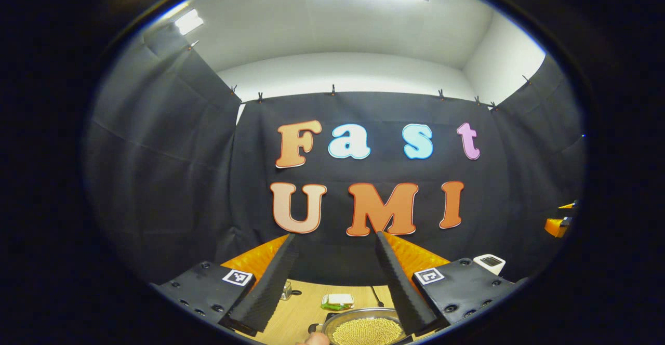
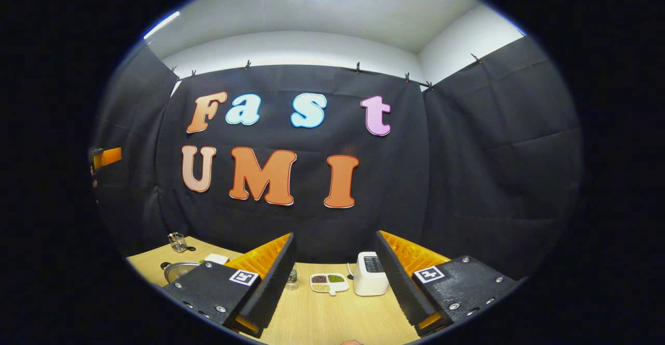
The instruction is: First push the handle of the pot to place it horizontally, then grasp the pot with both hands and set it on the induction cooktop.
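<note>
In the left gripper view a metal pot point(image 1: 366, 329) filled with yellow grains sits on the wooden table point(image 1: 301, 308) at the bottom edge, just below and between my fingers. A dark stub, maybe its handle point(image 1: 313, 328), shows at its left rim. My left gripper point(image 1: 335, 237) hangs above it, open and holding nothing. In the right gripper view the pot point(image 2: 179, 270) lies far to the left, partly hidden behind my left finger. My right gripper point(image 2: 334, 235) is open above the table point(image 2: 332, 319), with nothing between its fingers.
Behind the pot lie a green-and-white pad point(image 1: 337, 301), a small jar point(image 1: 286, 290) and a black cable point(image 1: 376, 295). A white device point(image 2: 371, 280), a divided dish of beans point(image 2: 329, 282) and a glass cup point(image 2: 177, 241) stand on the table. A fingertip point(image 1: 314, 339) shows by the pot.
</note>
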`<state>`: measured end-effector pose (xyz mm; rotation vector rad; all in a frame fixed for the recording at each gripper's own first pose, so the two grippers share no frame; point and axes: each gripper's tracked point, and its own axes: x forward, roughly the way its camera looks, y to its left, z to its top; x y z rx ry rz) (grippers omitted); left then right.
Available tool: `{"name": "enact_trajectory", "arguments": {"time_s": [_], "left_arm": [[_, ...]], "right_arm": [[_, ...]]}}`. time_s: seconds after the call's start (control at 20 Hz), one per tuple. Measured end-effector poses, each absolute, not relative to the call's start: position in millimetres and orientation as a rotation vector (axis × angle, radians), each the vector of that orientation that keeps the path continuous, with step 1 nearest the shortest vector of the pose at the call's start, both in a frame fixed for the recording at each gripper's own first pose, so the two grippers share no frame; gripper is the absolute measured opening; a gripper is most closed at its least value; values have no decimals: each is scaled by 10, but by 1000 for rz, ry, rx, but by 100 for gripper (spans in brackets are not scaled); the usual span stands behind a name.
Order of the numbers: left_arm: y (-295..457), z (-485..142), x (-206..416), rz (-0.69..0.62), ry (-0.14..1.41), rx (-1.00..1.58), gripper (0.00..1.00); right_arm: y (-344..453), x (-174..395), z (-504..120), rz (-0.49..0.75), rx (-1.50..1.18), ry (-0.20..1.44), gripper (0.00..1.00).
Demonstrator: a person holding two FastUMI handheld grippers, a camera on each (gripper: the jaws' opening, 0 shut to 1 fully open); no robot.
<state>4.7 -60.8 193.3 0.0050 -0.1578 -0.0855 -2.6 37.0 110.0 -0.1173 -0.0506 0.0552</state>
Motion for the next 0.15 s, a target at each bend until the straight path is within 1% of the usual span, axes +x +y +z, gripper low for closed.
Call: {"name": "enact_trajectory", "arguments": {"time_s": [0.15], "left_arm": [[-640, 1988, -57, -93, -169, -8, 97]], "right_arm": [[249, -107, 1158, 41, -113, -74, 93]]}}
